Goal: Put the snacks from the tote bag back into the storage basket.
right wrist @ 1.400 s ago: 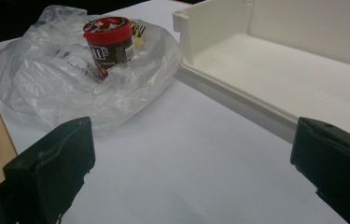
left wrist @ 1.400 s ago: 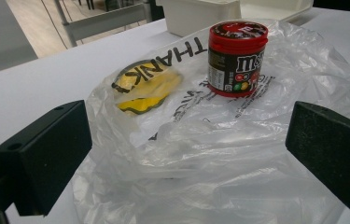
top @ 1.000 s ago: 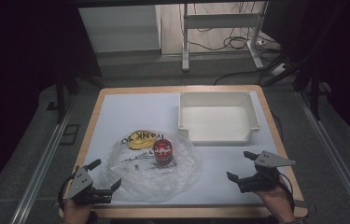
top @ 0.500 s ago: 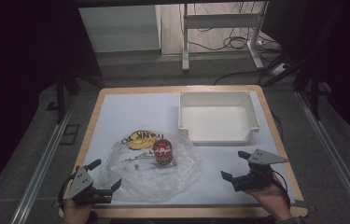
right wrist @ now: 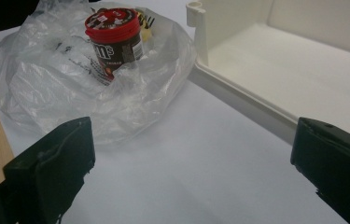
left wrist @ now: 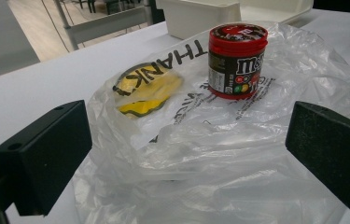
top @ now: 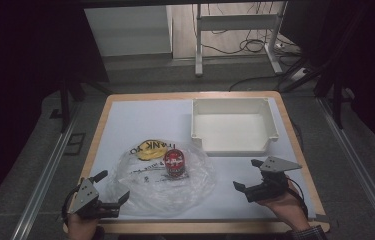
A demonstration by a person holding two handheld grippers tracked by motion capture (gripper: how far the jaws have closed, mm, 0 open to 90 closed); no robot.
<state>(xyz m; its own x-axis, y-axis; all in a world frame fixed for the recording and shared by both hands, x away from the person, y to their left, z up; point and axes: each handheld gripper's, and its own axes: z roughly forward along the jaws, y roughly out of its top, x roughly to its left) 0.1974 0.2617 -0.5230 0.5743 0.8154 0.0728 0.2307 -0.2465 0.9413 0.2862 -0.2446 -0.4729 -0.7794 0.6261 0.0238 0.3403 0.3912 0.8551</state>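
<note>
A clear plastic bag point(top: 162, 182) printed with black letters lies crumpled on the white table. On it stands a brown candy tub with a red lid point(top: 175, 162), upright point(left wrist: 236, 60) point(right wrist: 114, 39). A yellow item point(top: 147, 149) lies under the bag's far-left part point(left wrist: 151, 91). My left gripper point(top: 110, 195) is open at the bag's near-left edge, the bag point(left wrist: 219, 158) lying between its jaws. My right gripper point(top: 247, 177) is open over bare table right of the bag point(right wrist: 93, 88), nothing between its jaws.
An empty white bin point(top: 234, 125) stands at the back right, its near wall point(right wrist: 242, 93) close ahead of my right gripper. The wooden table border point(top: 200, 227) runs along the front. Metal rails flank the table.
My right gripper has moved left, toward the bag. The left gripper, bag and tub have stayed put.
</note>
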